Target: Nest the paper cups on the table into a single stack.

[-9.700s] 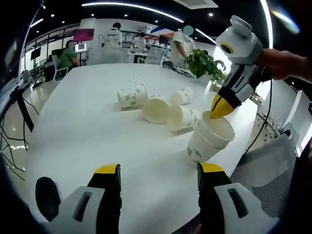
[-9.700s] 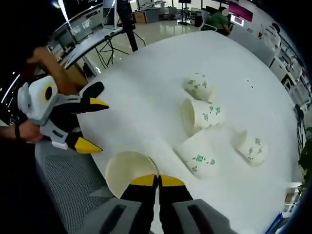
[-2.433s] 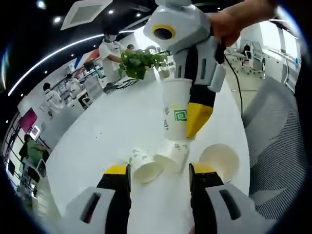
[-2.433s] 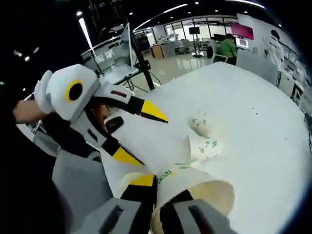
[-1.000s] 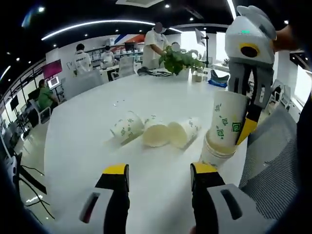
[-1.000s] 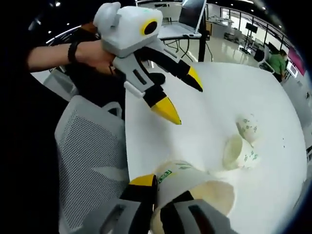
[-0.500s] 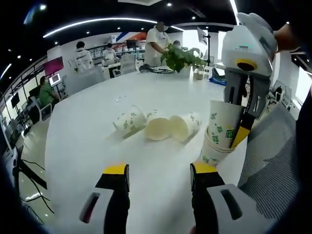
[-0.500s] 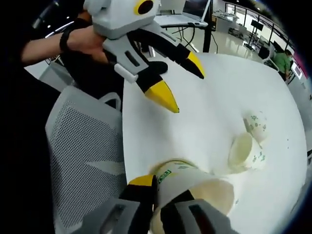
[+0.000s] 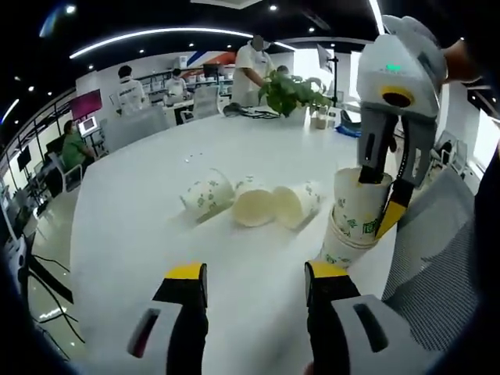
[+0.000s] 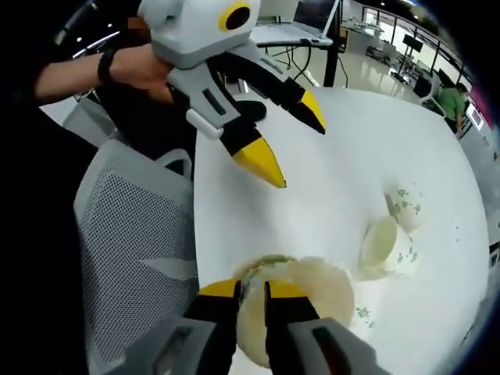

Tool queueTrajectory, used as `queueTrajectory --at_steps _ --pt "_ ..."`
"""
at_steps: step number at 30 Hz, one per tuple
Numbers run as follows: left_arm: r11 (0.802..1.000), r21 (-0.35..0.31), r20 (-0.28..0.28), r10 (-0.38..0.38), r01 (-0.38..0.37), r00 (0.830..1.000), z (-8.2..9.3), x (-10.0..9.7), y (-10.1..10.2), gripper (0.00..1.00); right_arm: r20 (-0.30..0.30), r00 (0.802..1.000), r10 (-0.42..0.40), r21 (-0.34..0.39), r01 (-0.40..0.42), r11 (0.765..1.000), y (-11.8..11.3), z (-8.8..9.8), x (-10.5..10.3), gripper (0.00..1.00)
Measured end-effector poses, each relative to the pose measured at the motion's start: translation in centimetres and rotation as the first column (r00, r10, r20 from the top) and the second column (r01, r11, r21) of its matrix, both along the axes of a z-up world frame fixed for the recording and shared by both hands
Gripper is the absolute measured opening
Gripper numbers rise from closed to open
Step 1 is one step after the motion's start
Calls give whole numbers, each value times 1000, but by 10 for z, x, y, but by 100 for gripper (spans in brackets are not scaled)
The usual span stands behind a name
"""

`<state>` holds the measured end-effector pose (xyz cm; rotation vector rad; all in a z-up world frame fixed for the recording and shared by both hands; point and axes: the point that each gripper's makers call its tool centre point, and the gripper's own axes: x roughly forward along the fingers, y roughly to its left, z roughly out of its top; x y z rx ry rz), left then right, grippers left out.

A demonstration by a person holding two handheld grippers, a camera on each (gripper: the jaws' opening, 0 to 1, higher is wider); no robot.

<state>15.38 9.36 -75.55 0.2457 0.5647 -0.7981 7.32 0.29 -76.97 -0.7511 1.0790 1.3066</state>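
A short stack of white paper cups with green marks (image 9: 351, 226) stands near the table's edge, and its top cup sits upright in it. My right gripper (image 9: 376, 203) comes down from above, one finger inside the top cup's rim and one outside. In the right gripper view its jaws (image 10: 251, 295) stand slightly apart astride the rim of the stack (image 10: 312, 297). Three more cups lie on their sides in a row (image 9: 207, 195) (image 9: 254, 209) (image 9: 297, 203); two of them show beyond the stack (image 10: 387, 246) (image 10: 410, 201). My left gripper (image 9: 256, 275) is open and empty, short of the stack (image 10: 287, 142).
The white table (image 9: 141, 226) stretches far to the left and back. A grey mesh chair (image 10: 133, 234) stands close against the table's edge by the stack. A potted plant (image 9: 289, 90) stands at the far end, with people beyond it.
The top cup has dropped deeper into the stack and now stands straight. The right gripper's jaws have parted from it. The left gripper has stayed put.
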Motion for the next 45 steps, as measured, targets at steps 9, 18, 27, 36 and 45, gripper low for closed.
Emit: queueTrajectory --at_steps 9,18,27,36,45 --pt "1000 -3 2 -3 3 1000 -1 -1 -4 48 17 1000 6 -1 -6 1000 -7 8 0 11" --pt "1000 3 2 -12 12 1000 -1 5 -1 48 35 999 12 21 -12 1000 -11 17 -2 13" --pt "1000 8 6 -27 27 1000 2 0 -7 48 50 999 -2 47 0 999 -15 27 -3 15" --pt "999 6 12 -45 45 999 8 0 -14 48 49 995 -88 119 82 990 -22 46 -3 15" --pt "997 6 8 -74 74 997 6 4 -27 47 78 982 -173 136 162 977 -45 50 3 16"
